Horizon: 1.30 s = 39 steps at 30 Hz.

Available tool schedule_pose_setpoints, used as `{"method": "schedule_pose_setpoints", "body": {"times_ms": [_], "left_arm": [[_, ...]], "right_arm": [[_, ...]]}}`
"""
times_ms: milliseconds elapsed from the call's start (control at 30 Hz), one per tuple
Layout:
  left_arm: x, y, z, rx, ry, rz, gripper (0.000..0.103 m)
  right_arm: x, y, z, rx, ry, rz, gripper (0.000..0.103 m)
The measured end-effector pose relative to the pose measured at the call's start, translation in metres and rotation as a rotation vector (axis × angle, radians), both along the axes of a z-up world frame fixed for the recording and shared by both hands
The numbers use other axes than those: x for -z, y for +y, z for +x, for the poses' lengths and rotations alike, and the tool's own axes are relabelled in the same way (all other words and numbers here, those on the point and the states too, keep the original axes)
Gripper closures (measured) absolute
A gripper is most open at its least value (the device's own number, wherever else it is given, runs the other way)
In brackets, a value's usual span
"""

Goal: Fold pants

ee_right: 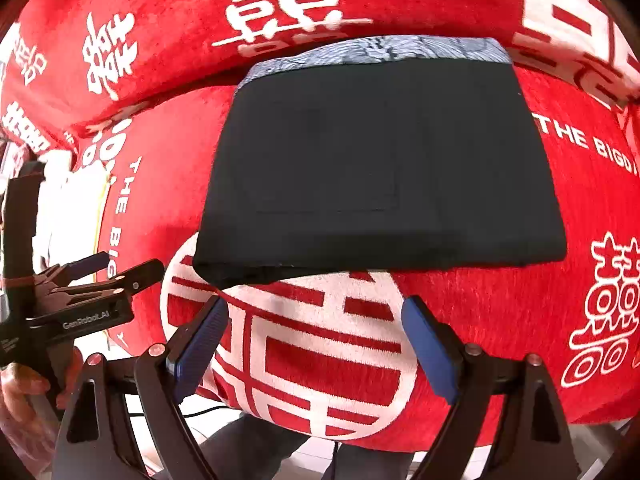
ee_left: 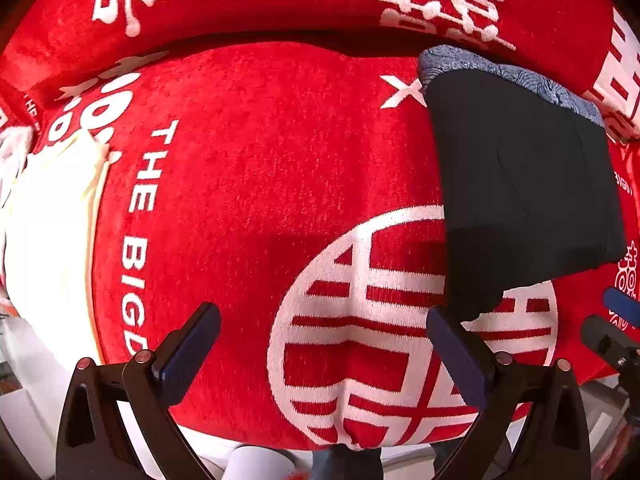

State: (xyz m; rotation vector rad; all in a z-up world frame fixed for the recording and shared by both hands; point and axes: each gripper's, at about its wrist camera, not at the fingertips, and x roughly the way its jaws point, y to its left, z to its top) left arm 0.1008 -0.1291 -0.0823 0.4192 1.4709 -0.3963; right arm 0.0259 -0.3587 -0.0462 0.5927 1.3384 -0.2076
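Dark folded pants lie flat on a red blanket, on top of a blue-grey patterned folded garment that shows behind their far edge. In the left wrist view the pants are at the right. My right gripper is open and empty, just in front of the pants' near edge. My left gripper is open and empty, left of the pants; its right finger is near their near corner. The left gripper also shows in the right wrist view.
The red blanket with white characters covers the seat and the backrest behind. A white and cream cloth pile lies at the left. The blanket's front edge drops off near me, with floor and a cable below.
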Motion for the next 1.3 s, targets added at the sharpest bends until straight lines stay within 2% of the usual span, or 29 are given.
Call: {"method": "schedule_pose_setpoints", "body": {"times_ms": [267,733,967,1133,1300], "left_arm": [[0.002,-0.023,0.005,0.038,0.002,-0.007,0.0],[0.0,-0.053,0.012,0.001,-0.026,0.012,0.0],[-0.002,-0.066,0.012,0.019,-0.049,0.023,0.0],[-0.007,-0.076,0.012,0.032,-0.058,0.006,0.0],[-0.013,-0.084,0.014,0.058,-0.071,-0.047,0.0]], "right_arm": [[-0.003,-0.034,-0.014,0.054,0.0,-0.02,0.013],[-0.003,-0.094,-0.017,0.078,-0.001,-0.011,0.013],[0.004,-0.114,-0.026,0.102,0.003,0.003,0.013],[0.007,-0.125,-0.03,0.112,0.0,0.008,0.013],[0.008,-0.143,-0.035,0.127,-0.02,0.021,0.013]]}}
